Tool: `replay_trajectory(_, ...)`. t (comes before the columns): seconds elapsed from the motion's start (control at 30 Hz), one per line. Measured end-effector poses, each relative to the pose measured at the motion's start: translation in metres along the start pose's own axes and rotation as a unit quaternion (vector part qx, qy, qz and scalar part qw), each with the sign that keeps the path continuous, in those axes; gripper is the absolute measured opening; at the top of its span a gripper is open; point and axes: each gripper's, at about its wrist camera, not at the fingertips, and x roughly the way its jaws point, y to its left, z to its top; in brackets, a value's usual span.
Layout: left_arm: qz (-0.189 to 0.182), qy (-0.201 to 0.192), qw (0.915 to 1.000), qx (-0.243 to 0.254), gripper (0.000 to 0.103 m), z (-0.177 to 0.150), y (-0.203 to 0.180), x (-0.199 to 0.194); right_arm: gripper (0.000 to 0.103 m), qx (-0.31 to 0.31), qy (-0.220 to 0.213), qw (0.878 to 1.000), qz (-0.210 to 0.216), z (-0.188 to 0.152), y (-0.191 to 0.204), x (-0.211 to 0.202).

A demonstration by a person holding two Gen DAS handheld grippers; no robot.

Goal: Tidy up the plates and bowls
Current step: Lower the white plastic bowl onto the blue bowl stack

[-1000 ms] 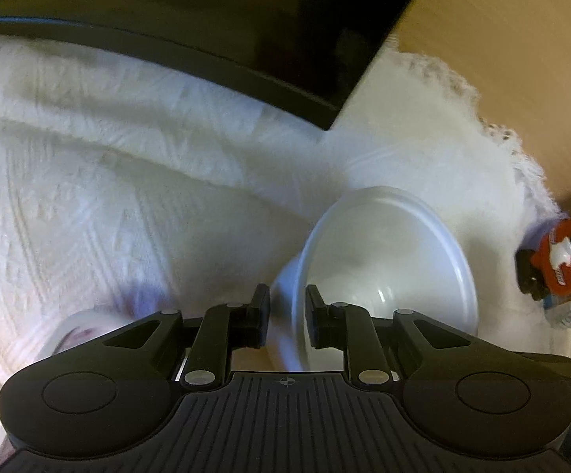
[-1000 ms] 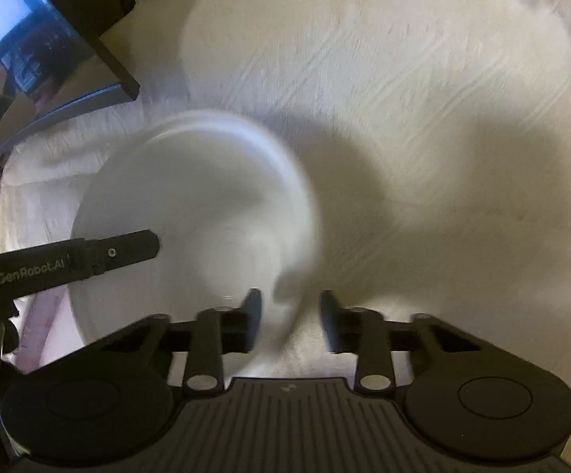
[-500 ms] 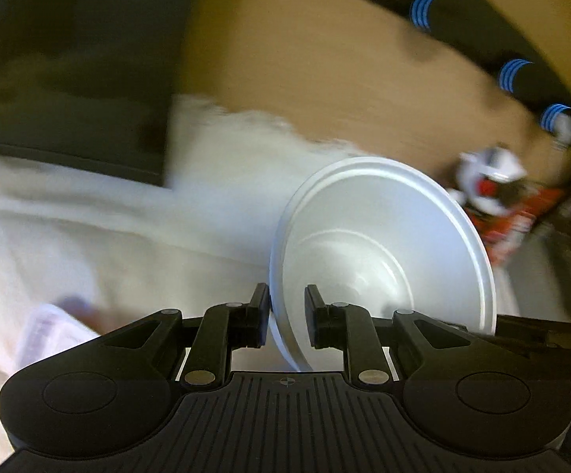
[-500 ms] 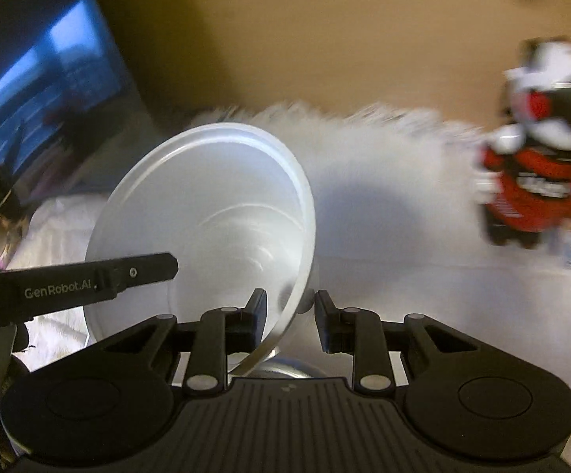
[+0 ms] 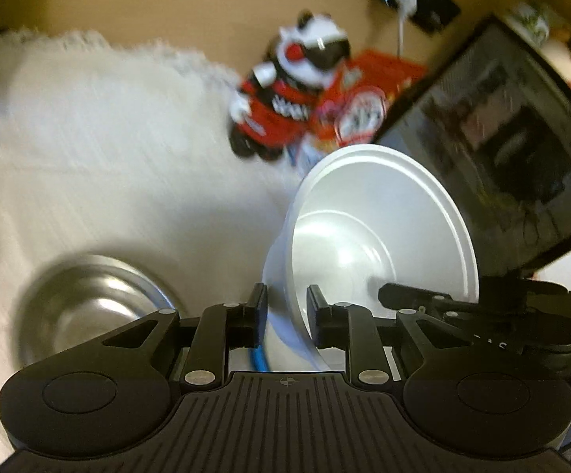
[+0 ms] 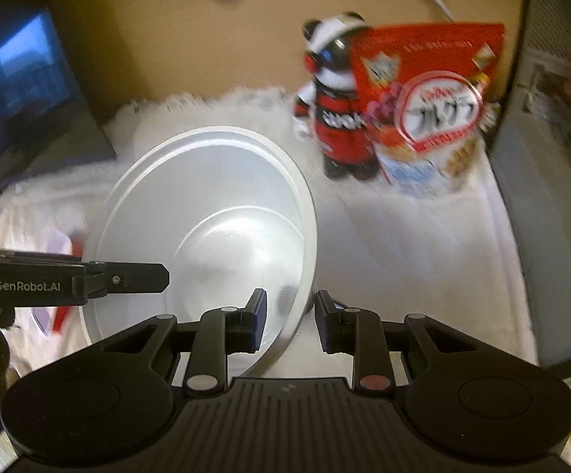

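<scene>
**A:** Bowl first, from the left wrist view. Where is it?

**B:** The white bowl (image 5: 384, 228) is up off the white cloth (image 5: 108, 149) and tipped on edge, with its hollow facing the right of the picture. The left tongs (image 5: 287, 309) have its wall between their two fingers.

**A:** Clamped?

**B:** The jaws have just been opening a little. Even so, both pads look pressed to the wall, one outside and one inside, so I read it as a grip.

**A:** What lies around it?

**B:** A steel bowl (image 5: 88, 307) sits upright on the cloth at lower left, well apart from the white one. Farther back a toy figure (image 5: 293, 86) in red, black and white stands just beside a red cereal box (image 5: 368, 98). A dark screen (image 5: 502, 149) leans at the right. The tan surface (image 5: 167, 8) shows beyond the cloth's fringe. All of it is blurred.

**A:** And from the right wrist?

**B:** The same bowl fills the middle, tilted, with its inside towards the camera. The right tongs (image 6: 291, 315) are closed on the near rim, which passes between their fingers. One finger (image 6: 135, 276) of the left tongs comes in from the left edge and lies across the far rim.

**A:** Background?

**B:** The figure stands in front of the cereal box on the cloth at upper right. Another dark screen (image 6: 29, 110) is at the left.
</scene>
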Motion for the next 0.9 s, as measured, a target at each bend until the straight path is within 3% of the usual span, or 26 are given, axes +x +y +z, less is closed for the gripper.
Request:
replay_trajectory(0.17, 0.030, 0.048, 0.9983, -0.014, 0.023, -0.027, -0.011, 0.039, 0.028, 0.006, 0.029, 1.000, 0.010, -0.029, -0.028, 0.017)
replay_trajectory(0.27, 0.041, 0.057, 0.9968, -0.037, 0.022, -0.038, -0.003, 0.058, 0.029, 0.007, 0.043, 0.999, 0.025, -0.037, -0.041, 0.039)
replay_trajectory(0.47, 0.058, 0.022, 0.9958, -0.067, 0.023, -0.052, -0.003, 0.047, 0.034, -0.016, 0.036, 0.998, 0.041, -0.046, -0.051, 0.053)
replay_trajectory(0.53, 0.061, 0.015, 0.9959, -0.065, 0.023, -0.055, -0.006, 0.042, 0.044, -0.020, 0.025, 0.998, 0.046, -0.047, -0.052, 0.047)
replay_trajectory(0.6, 0.066, 0.006, 0.9954, -0.069, 0.023, -0.055, -0.009, 0.039, 0.048, -0.030, 0.013, 0.999, 0.037, -0.048, -0.052, 0.044)
replay_trajectory(0.83, 0.093, -0.028, 0.9910, -0.092, 0.024, -0.065, -0.005, 0.028, 0.049, -0.045, 0.008, 0.999, 0.021, -0.053, -0.058, 0.045)
replay_trajectory(0.9, 0.096, -0.027, 0.9906, -0.094, 0.029, -0.068, -0.003, 0.028, 0.050, -0.041, 0.014, 0.999, 0.012, -0.055, -0.062, 0.050)
